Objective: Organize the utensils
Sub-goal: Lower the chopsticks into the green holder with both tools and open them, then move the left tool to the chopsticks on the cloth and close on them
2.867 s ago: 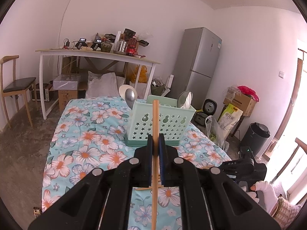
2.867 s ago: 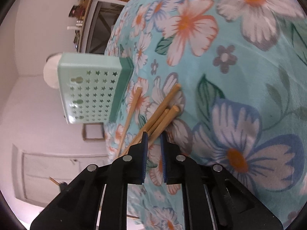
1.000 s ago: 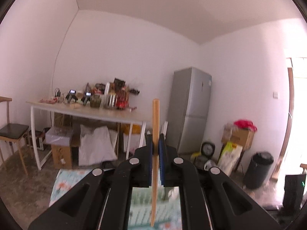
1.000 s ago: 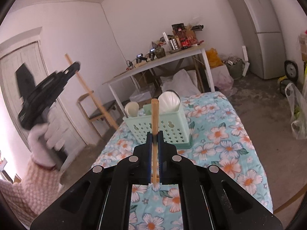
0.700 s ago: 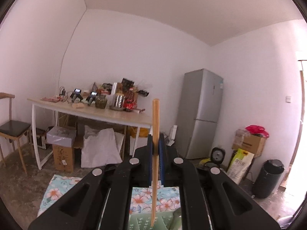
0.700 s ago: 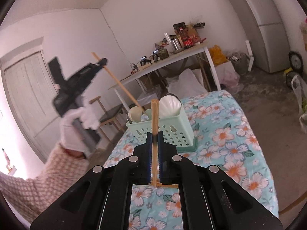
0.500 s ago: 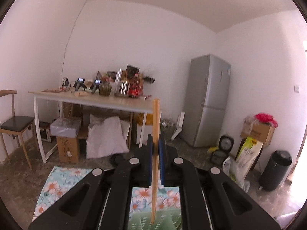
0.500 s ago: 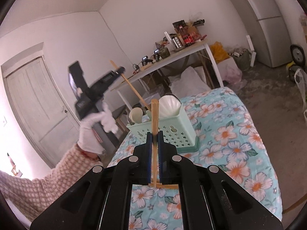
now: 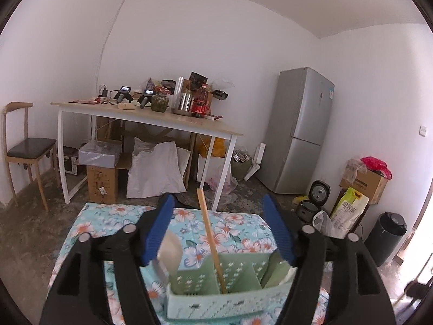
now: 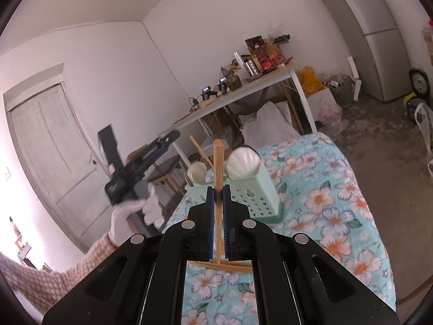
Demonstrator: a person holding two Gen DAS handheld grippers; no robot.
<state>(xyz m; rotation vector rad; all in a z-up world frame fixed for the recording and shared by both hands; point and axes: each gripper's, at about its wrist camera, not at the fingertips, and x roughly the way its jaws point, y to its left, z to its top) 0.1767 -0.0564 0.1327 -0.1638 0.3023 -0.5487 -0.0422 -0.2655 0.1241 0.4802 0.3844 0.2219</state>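
One chopstick (image 9: 209, 239) leans upright in basket (image 9: 216, 303); left fingers (image 9: 159, 233) opening.

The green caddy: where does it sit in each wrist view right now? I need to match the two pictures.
Left wrist: caddy at bottom centre, below the opening left gripper, a chopstick leaning in it.
Right wrist: caddy at centre, behind the right gripper.
Shared landmark: the fridge.

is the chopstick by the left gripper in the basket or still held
In the basket, not held. The chopstick leans with its lower end inside the green basket, and the opening left gripper pads stand clear of it.
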